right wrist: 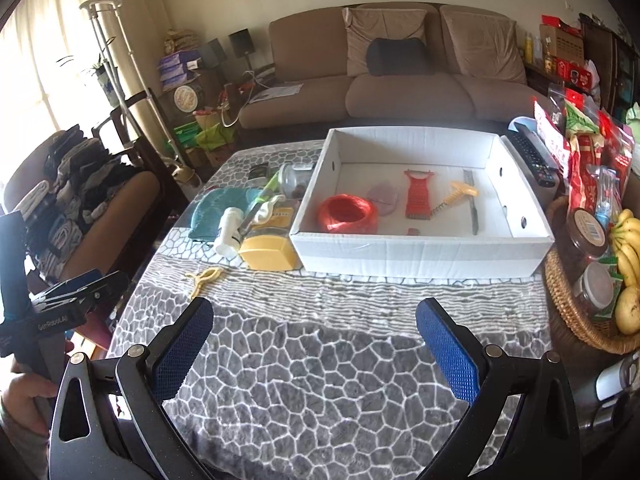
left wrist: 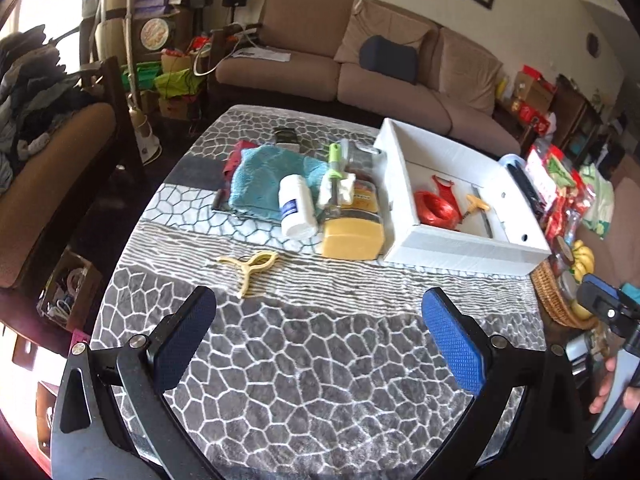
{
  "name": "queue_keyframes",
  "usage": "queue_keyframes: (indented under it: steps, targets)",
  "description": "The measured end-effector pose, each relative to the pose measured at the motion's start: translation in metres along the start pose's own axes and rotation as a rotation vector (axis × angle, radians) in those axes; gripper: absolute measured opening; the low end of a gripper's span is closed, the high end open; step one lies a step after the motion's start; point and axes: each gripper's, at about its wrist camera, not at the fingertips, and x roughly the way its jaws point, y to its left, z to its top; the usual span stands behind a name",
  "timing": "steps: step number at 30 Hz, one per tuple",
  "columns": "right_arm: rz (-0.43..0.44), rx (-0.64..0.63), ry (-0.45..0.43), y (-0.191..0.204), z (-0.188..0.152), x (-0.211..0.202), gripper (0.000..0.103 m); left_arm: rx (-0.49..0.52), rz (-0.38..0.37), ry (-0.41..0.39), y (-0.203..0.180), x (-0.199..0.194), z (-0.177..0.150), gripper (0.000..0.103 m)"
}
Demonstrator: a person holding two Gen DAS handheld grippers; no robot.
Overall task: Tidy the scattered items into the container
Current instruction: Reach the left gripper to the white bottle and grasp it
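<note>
A white cardboard box [right wrist: 420, 256] stands on the patterned table and holds a red twine coil [right wrist: 347, 213], a red grater [right wrist: 418, 194], a yellow corkscrew [right wrist: 460, 193] and a thin metal tool [right wrist: 473, 202]. Left of the box lie a yellow-lidded jar [left wrist: 354, 224], a white bottle [left wrist: 295, 206], a green-handled tool [left wrist: 335, 168], a teal cloth [left wrist: 266, 184] and a cream clip [left wrist: 251, 266]. My left gripper [left wrist: 320, 344] is open over the table's near part, behind the clip. My right gripper [right wrist: 314, 346] is open in front of the box, nothing between its fingers.
A wicker basket [right wrist: 568, 304] with bananas [right wrist: 628, 264] and jars sits at the table's right edge, with snack bags [right wrist: 588, 152] and a remote control [right wrist: 534, 152] behind it. A brown sofa [right wrist: 400, 80] lies beyond the table, and a chair piled with clothes [right wrist: 68, 200] at left.
</note>
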Motion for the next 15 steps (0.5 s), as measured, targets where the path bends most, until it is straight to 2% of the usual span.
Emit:
queue_keyframes:
  steps: [4, 6, 10, 15]
  targets:
    - [0.033, -0.022, -0.013, 0.017, -0.002, 0.032, 0.103, -0.086, 0.044, 0.031, 0.045, 0.035, -0.006, 0.103]
    - [0.049, -0.028, -0.014, 0.027, -0.003, 0.052, 0.103, -0.086, 0.076, 0.054, 0.057, 0.057, -0.01, 0.103]
    - [0.076, -0.05, -0.004, 0.045, -0.001, 0.091, 0.103, -0.024, 0.14, 0.092, 0.063, 0.102, -0.019, 0.103]
    - [0.133, -0.034, 0.009, 0.053, 0.001, 0.13, 0.103, 0.1, 0.147, 0.13, 0.054, 0.149, -0.019, 0.103]
